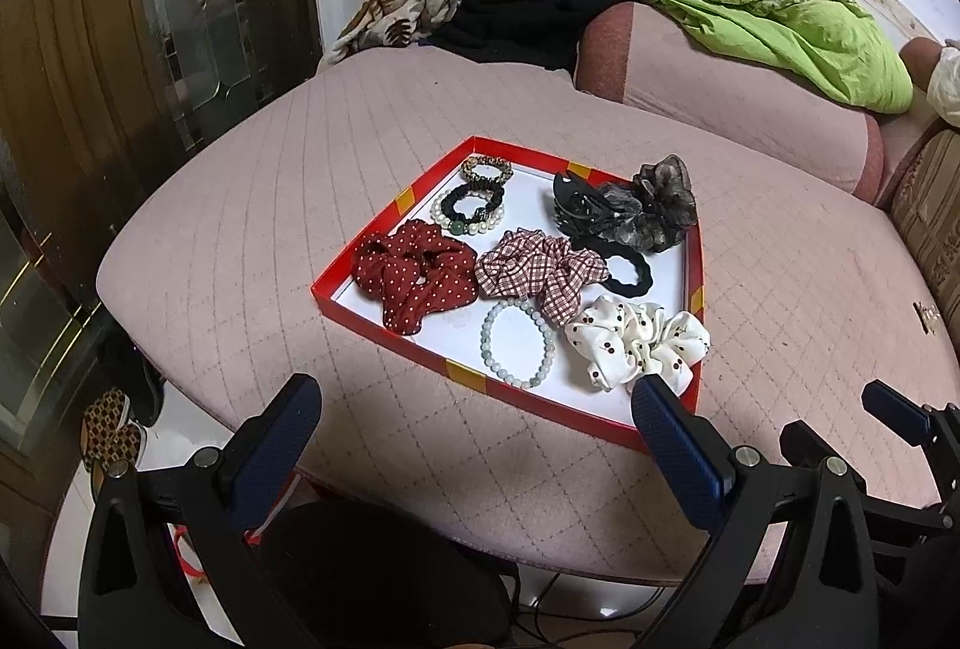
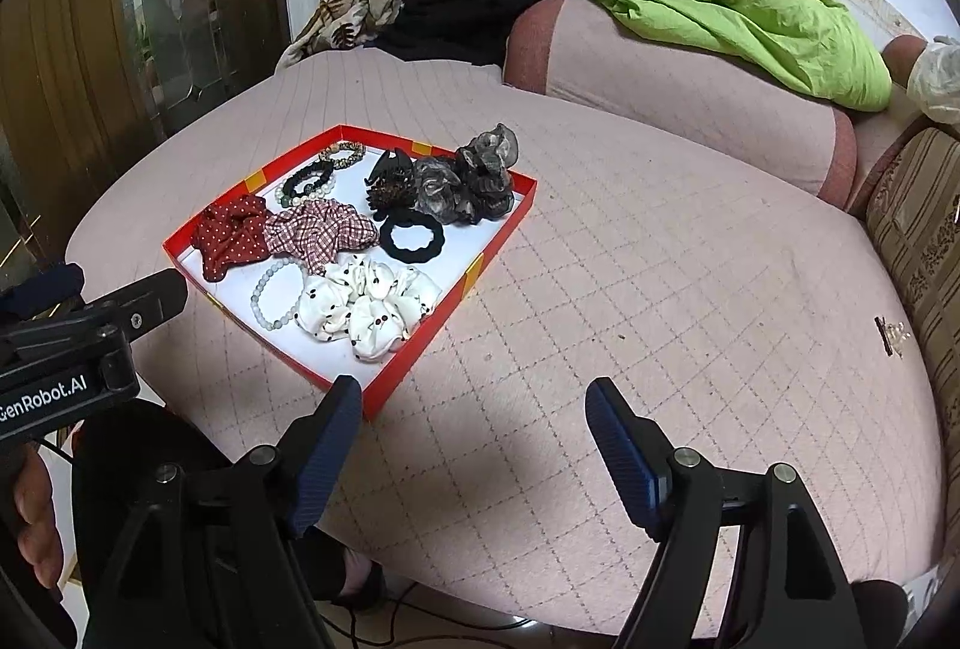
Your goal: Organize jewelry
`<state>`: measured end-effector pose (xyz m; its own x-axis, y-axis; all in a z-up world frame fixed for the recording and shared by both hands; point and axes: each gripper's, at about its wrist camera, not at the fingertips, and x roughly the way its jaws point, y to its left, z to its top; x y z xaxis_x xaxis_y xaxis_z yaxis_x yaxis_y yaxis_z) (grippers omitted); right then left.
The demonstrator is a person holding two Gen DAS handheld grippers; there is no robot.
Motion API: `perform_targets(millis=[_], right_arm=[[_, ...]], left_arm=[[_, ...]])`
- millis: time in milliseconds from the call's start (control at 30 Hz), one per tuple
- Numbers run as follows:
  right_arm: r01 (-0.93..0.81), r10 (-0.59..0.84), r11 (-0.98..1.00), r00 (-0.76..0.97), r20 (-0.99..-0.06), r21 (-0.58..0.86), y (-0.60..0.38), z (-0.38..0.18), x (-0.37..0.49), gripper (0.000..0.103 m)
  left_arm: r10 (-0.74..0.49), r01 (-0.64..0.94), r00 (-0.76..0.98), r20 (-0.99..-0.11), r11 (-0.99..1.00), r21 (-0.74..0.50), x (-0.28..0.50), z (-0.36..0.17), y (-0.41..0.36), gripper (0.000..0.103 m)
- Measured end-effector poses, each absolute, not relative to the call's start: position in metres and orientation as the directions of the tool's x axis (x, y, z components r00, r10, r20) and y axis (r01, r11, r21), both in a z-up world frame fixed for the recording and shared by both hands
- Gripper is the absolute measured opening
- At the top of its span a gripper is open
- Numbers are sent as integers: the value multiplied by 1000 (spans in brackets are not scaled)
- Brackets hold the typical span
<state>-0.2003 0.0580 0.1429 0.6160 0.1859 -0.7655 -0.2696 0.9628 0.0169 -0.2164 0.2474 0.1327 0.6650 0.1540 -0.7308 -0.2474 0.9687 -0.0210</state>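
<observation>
Both grippers, left gripper (image 1: pixel 474 403) and right gripper (image 2: pixel 474 406), hovering wide open, empty, near red tray (image 1: pixel 384 328) holding four scrunchies, four bracelets, one black hair tie (image 1: pixel 627 268), one claw clip (image 1: pixel 576 211)

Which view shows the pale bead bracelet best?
The left wrist view: the pale bead bracelet lies near centre, its whole ring visible on the red tray. The right wrist view shows it smaller and off to the left, partly hidden by scrunchies.
</observation>
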Motion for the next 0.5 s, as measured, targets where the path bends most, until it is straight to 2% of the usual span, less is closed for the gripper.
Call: perform_targets(millis=[500], right_arm=[[-291, 197, 957, 593, -781, 21, 62, 135, -197, 82]], left_arm=[[156, -255, 643, -750, 967, -18, -212, 124, 249, 103]])
